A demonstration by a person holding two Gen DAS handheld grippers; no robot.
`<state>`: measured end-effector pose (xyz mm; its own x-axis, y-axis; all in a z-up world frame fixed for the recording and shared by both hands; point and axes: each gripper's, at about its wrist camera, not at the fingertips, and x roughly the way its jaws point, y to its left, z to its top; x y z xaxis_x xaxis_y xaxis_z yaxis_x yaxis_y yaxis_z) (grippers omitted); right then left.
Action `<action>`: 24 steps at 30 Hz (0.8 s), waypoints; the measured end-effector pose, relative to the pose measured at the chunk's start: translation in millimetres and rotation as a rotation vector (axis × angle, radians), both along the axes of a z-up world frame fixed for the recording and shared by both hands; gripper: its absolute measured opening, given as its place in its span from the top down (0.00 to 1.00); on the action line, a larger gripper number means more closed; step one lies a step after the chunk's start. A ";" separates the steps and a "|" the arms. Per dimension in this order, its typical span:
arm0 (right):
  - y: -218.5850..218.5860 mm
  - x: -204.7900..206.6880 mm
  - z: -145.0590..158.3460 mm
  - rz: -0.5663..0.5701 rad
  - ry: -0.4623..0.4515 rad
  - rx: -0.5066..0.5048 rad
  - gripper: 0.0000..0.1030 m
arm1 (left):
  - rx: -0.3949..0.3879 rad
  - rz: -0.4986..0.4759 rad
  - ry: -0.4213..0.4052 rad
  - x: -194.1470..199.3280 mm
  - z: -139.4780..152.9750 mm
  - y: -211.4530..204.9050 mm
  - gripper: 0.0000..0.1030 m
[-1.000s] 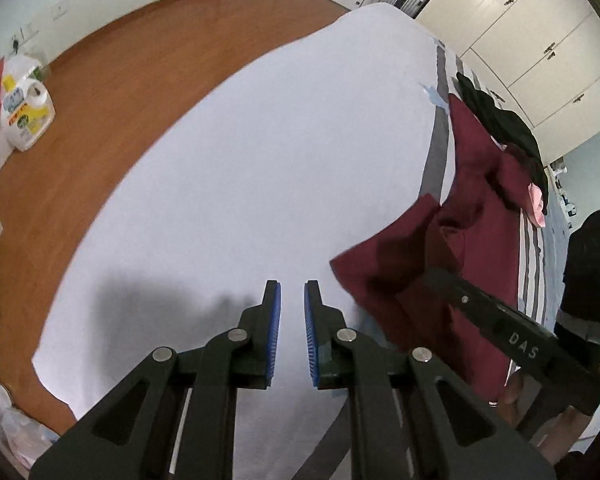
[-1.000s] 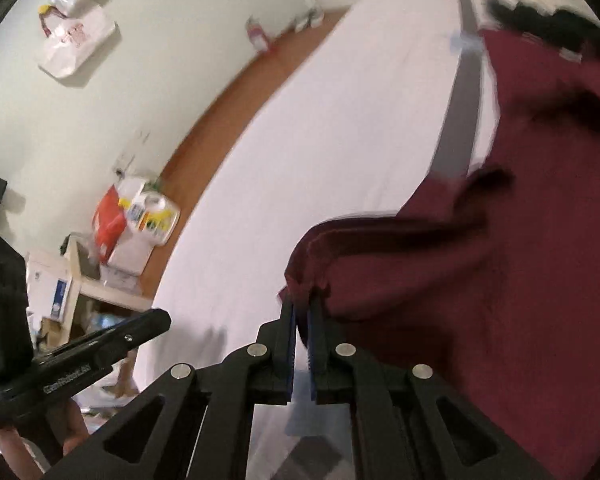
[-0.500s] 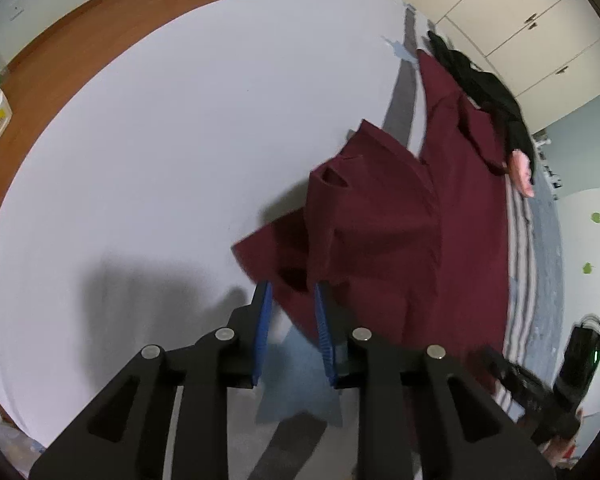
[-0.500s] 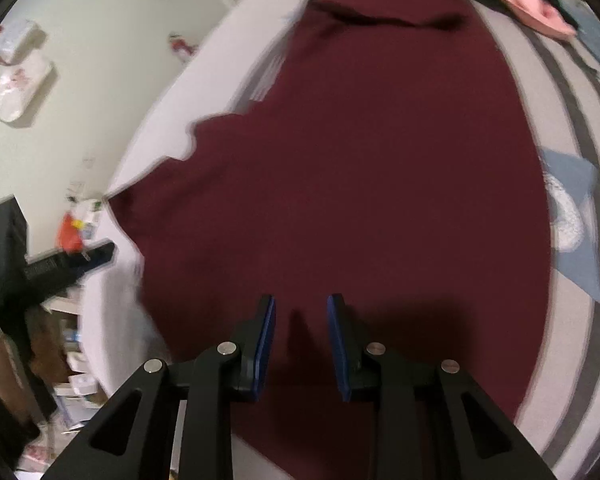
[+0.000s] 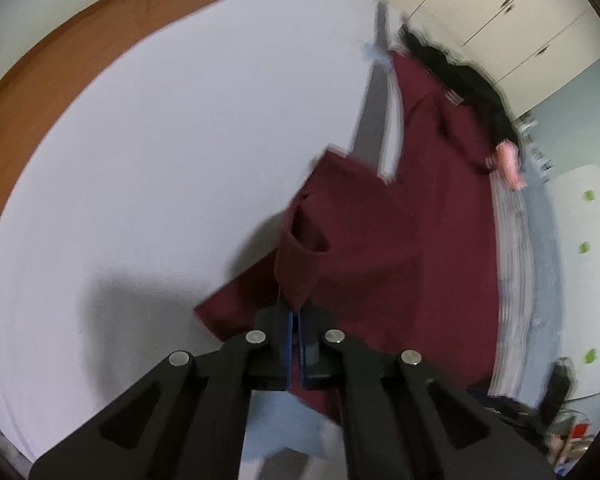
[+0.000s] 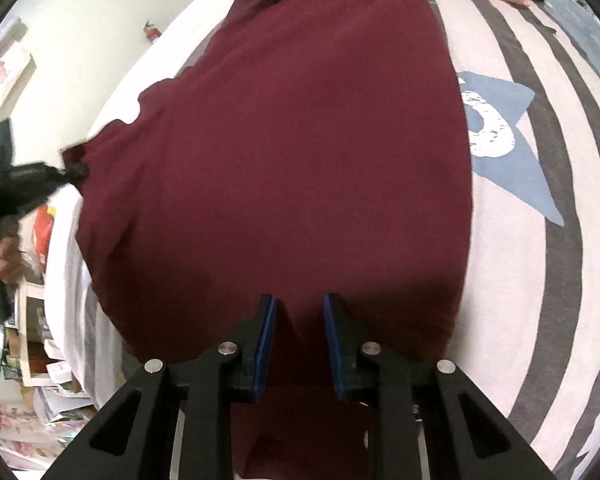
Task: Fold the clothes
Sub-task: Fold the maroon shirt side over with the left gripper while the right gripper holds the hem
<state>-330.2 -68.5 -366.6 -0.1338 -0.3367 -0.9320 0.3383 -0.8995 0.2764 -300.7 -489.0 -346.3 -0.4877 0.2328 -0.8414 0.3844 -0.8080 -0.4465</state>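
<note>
A maroon shirt lies spread on the bed, its collar end far from me. My left gripper is shut on a corner of the maroon shirt at its sleeve and holds it slightly raised. In the right wrist view the left gripper shows at the shirt's left edge, pinching the cloth. My right gripper is open, its jaws apart just over the shirt's near hem, with cloth between them.
The bed has a white sheet and a grey-striped cover with a blue star print. Black clothes and a pink item lie at the far end. Wooden floor lies left of the bed; white wardrobes stand behind it.
My left gripper has closed on the shirt's sleeve corner. My right gripper let go of the shirt, moved to the near hem and opened wider.
</note>
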 end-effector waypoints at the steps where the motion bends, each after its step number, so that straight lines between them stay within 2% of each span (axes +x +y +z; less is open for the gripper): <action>1: 1.8 -0.1 -1.0 -0.005 0.001 0.010 0.92 | 0.030 0.024 0.007 7.7 4.1 -5.8 1.00; 2: 4.4 -0.2 -1.7 -0.013 -0.001 0.017 0.96 | 0.062 0.051 0.010 15.8 7.3 -12.2 1.00; 4: 15.9 0.2 -1.6 -0.036 -0.016 0.018 1.00 | 0.050 0.060 -0.038 19.8 -2.7 -14.7 1.00; 6: 24.0 1.4 -5.2 -0.051 -0.021 0.033 1.00 | 0.002 0.047 -0.126 20.4 -26.9 -13.9 0.99; 8: 33.1 3.6 -5.9 -0.057 -0.026 0.033 1.00 | -0.040 0.077 -0.206 22.7 -46.8 -17.5 0.99; 10: 39.1 6.4 -3.7 -0.051 -0.022 0.043 1.00 | -0.067 0.131 -0.199 30.5 -43.7 -22.7 0.99; 13: 45.3 13.6 3.8 -0.042 -0.002 0.061 1.00 | -0.019 0.139 -0.136 47.3 -31.7 -14.7 0.98; 16: 52.5 24.0 9.8 -0.034 0.005 0.058 0.97 | -0.022 0.036 -0.124 58.4 -26.9 23.4 0.95; 19: 55.9 33.6 16.9 -0.028 0.006 0.039 0.95 | -0.002 -0.051 -0.116 60.3 -28.4 59.6 0.88; 22: 55.4 41.4 24.7 -0.014 0.011 0.020 0.93 | 0.023 -0.079 -0.118 48.5 -36.3 88.5 0.84; 24: 55.1 46.5 29.8 -0.005 0.015 0.007 0.90 | -0.001 -0.083 -0.129 42.6 -41.1 100.2 0.83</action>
<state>-283.6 -13.4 -336.8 -0.1496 -0.3295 -0.9322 0.3381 -0.9031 0.2649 -258.1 -388.9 -387.4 -0.3552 0.2671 -0.8958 0.3704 -0.8397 -0.3972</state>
